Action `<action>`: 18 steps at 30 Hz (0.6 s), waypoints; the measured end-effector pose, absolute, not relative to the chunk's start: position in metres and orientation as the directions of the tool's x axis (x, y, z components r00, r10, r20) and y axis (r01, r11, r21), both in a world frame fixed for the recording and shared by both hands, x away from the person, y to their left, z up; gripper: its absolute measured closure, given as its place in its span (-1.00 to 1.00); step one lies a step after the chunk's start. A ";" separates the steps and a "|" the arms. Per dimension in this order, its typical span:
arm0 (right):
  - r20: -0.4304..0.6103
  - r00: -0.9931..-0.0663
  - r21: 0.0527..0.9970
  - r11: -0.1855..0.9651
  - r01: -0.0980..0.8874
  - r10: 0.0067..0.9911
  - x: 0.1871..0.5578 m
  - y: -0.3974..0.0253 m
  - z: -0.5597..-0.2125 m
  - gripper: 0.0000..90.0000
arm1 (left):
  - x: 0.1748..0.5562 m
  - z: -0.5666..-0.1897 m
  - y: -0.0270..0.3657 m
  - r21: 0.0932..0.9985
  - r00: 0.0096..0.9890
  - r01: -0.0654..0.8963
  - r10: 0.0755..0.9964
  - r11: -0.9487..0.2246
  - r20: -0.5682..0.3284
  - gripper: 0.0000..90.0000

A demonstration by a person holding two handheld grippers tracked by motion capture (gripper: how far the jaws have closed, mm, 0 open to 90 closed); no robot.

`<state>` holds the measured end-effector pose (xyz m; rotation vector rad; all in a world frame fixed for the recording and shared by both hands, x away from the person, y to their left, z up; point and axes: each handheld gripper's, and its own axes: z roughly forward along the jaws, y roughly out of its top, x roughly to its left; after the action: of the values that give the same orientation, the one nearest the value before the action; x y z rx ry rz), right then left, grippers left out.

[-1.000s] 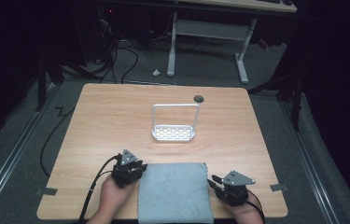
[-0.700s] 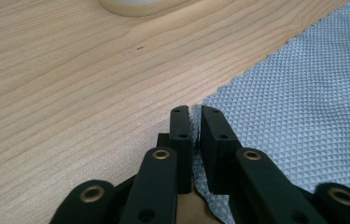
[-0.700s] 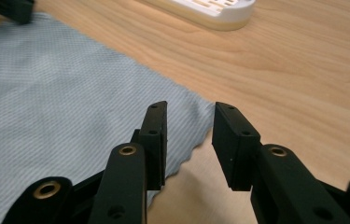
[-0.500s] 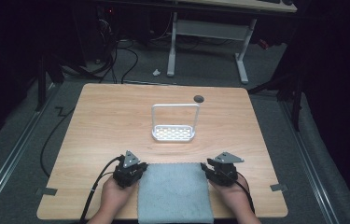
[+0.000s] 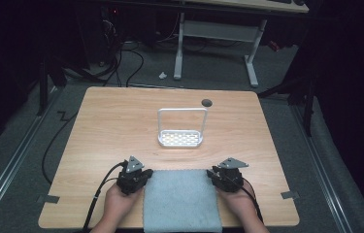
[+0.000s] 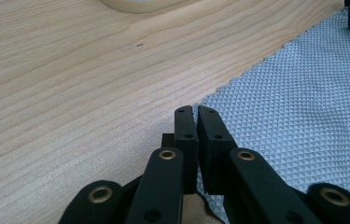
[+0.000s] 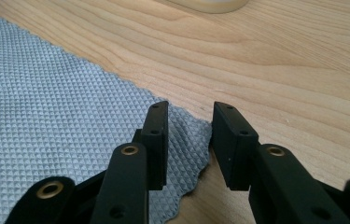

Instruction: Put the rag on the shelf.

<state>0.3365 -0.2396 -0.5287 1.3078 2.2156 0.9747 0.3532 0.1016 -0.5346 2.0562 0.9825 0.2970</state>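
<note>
While my left claw (image 5: 143, 175) sits at the far left corner of the grey cloth (image 5: 182, 199), its jaws are pressed nearly together on the cloth's edge, so I judge that corner already pinched. From the left gripper view the fabric (image 6: 298, 126) runs right up under my closed tips, though the exact bite is hidden beneath them. Moving across, the cloth lies flat on the wooden table (image 5: 111, 126), near my edge, between my two hands, unfolded, with a fine waffle weave and a wavy, pinked border. At the far right corner my right claw (image 5: 218, 175) stands with its jaws apart, straddling the corner (image 7: 186, 135), which curls up slightly between them without being clamped. So, as I judge it, one corner is taken, the other waits for me to close, and any lifting or folding is all left to do.
</note>
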 end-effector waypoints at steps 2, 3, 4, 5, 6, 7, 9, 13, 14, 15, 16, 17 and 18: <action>0.031 -0.491 0.734 0.313 0.603 0.871 0.338 -0.240 -0.529 0.54 | 0.353 -0.535 0.101 0.761 0.668 0.538 0.734 -0.362 -0.122 0.92; 0.033 -0.488 0.733 0.311 0.605 0.872 0.339 -0.240 -0.529 0.58 | 0.353 -0.535 0.101 0.761 0.668 0.536 0.734 -0.365 -0.119 0.92; 0.027 -0.485 0.734 0.311 0.603 0.874 0.339 -0.239 -0.529 0.61 | 0.353 -0.535 0.101 0.761 0.668 0.536 0.734 -0.365 -0.119 0.92; 0.018 -0.489 0.735 0.320 0.597 0.872 0.339 -0.239 -0.529 0.64 | 0.353 -0.535 0.101 0.761 0.668 0.537 0.734 -0.364 -0.119 0.92; 0.012 -0.488 0.734 0.324 0.597 0.873 0.338 -0.239 -0.529 0.68 | 0.353 -0.535 0.101 0.761 0.669 0.536 0.734 -0.366 -0.118 0.92; 0.008 -0.488 0.735 0.326 0.595 0.873 0.338 -0.239 -0.529 0.70 | 0.352 -0.534 0.101 0.762 0.668 0.532 0.736 -0.369 -0.110 0.92; 0.004 -0.490 0.733 0.331 0.594 0.872 0.337 -0.238 -0.529 0.72 | 0.353 -0.535 0.101 0.761 0.669 0.537 0.734 -0.365 -0.120 0.92; -0.009 -0.500 0.733 0.345 0.586 0.866 0.335 -0.237 -0.529 0.83 | 0.352 -0.535 0.101 0.761 0.669 0.536 0.734 -0.365 -0.119 0.92; -0.010 -0.502 0.733 0.348 0.585 0.865 0.334 -0.236 -0.529 0.88 | 0.353 -0.535 0.101 0.761 0.669 0.536 0.734 -0.366 -0.119 0.92; -0.009 -0.507 0.732 0.351 0.584 0.862 0.334 -0.236 -0.529 0.93 | 0.352 -0.535 0.101 0.761 0.668 0.536 0.734 -0.365 -0.119 0.93; -0.008 -0.509 0.730 0.353 0.585 0.861 0.334 -0.236 -0.529 0.95 | 0.352 -0.534 0.101 0.762 0.668 0.533 0.736 -0.368 -0.112 0.93; -0.013 -0.511 0.733 0.355 0.580 0.860 0.334 -0.235 -0.529 0.97 | 0.352 -0.534 0.101 0.761 0.668 0.536 0.735 -0.365 -0.117 0.93; -0.014 -0.513 0.733 0.358 0.578 0.859 0.334 -0.235 -0.529 0.97 | 0.352 -0.534 0.101 0.761 0.667 0.536 0.736 -0.365 -0.117 0.93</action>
<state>0.3336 -0.2350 -0.5293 1.2554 2.2280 0.9620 0.3522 0.1009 -0.5344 2.0600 0.9816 0.3094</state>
